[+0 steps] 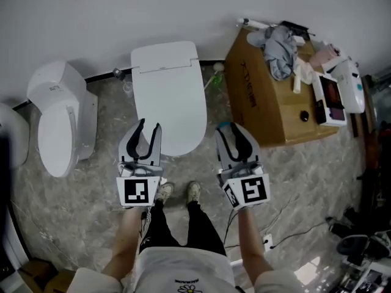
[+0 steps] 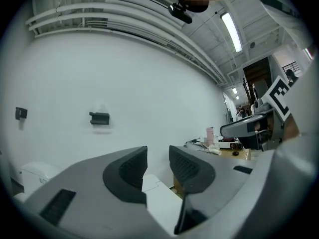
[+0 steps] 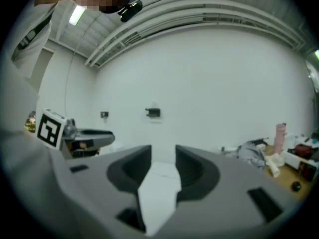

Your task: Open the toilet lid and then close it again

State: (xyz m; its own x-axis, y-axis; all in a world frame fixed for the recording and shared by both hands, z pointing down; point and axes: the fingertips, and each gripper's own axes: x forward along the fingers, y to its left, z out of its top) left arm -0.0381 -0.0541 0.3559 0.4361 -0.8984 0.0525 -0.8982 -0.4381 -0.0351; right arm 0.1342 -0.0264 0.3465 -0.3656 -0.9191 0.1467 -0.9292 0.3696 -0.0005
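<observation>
1. White oval toilet with smooth plastic lid (image 1: 168,99): the lid is down, flat on the bowl, straight ahead of the person.
2. Brown cardboard box (image 1: 256,105): stands just right of the toilet, its top cluttered.
3. Left gripper (image 1: 150,127) and right gripper (image 1: 232,130): jaws parted and empty, near the lid's front rim.

Risk: the slick rim likely gives little purchase. A shallow pinch could slip and let the lid slam.

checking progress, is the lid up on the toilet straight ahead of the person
No, in the head view the toilet lid lies flat down, fully closed.
</observation>
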